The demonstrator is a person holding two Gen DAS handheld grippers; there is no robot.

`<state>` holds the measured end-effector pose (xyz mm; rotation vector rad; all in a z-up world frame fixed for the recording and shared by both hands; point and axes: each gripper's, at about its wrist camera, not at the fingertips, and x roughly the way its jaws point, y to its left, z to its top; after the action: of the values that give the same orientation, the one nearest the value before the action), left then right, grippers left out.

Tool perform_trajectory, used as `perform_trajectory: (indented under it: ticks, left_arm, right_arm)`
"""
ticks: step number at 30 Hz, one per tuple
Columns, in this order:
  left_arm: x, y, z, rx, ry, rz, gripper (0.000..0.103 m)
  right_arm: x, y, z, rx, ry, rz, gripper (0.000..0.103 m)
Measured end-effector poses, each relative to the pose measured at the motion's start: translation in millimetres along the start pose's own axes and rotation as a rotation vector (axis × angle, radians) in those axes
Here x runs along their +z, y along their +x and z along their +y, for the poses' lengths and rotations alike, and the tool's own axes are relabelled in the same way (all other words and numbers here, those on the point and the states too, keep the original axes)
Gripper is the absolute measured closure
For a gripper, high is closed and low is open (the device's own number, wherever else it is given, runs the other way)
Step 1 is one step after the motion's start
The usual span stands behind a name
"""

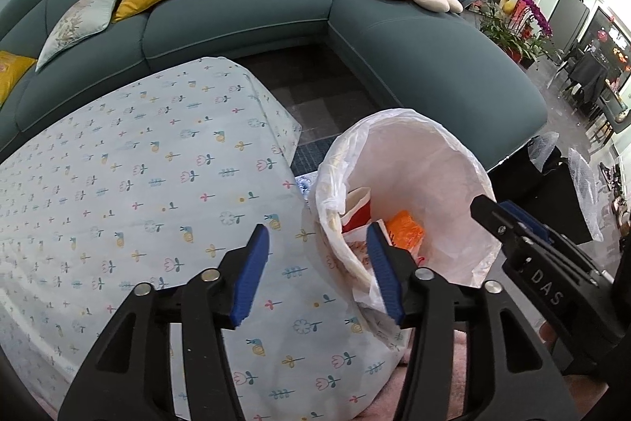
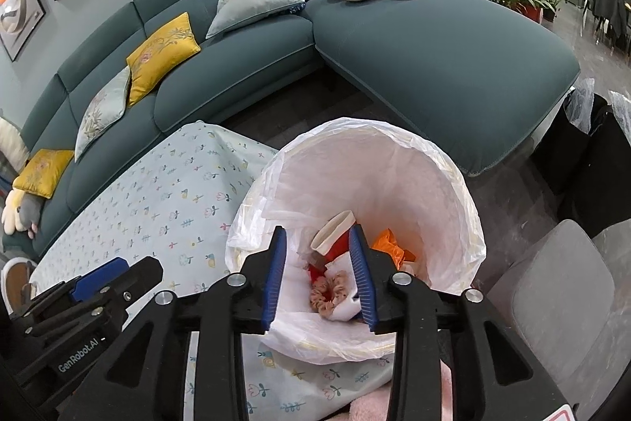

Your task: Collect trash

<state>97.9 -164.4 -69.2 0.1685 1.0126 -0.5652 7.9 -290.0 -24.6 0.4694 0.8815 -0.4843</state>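
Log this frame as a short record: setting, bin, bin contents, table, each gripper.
setting: living room, teal sofa with cushions
bin: bin with white liner, at the table's corner
bin contents: red-and-white cup, orange wrapper, white paper, a pinkish crumpled item
table: patterned cloth, no trash on the visible part
left gripper: left gripper open, empty, over the table edge by the bin rim
right gripper: right gripper open, empty, above the bin opening
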Motion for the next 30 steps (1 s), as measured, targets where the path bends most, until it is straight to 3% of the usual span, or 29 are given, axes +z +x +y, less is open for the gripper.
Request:
perform_trajectory:
  ticks: [10, 21, 30]
  left_arm:
    - [-6, -12, 6, 0.036, -0.004, -0.026, 0.040]
    - [-21, -28, 17, 0.103, -0.009, -0.044, 0.023]
    - [-36, -37, 28, 0.153, -0.023, -0.052, 0.016]
  right_arm:
    - [-1, -14, 12, -0.001, -0.054, -0.020, 0.050]
    - [-13, -30, 27, -0.034, -0.147, -0.030, 0.033]
    - [-22, -42, 30, -0.048, -0.190, -0.036, 0.026]
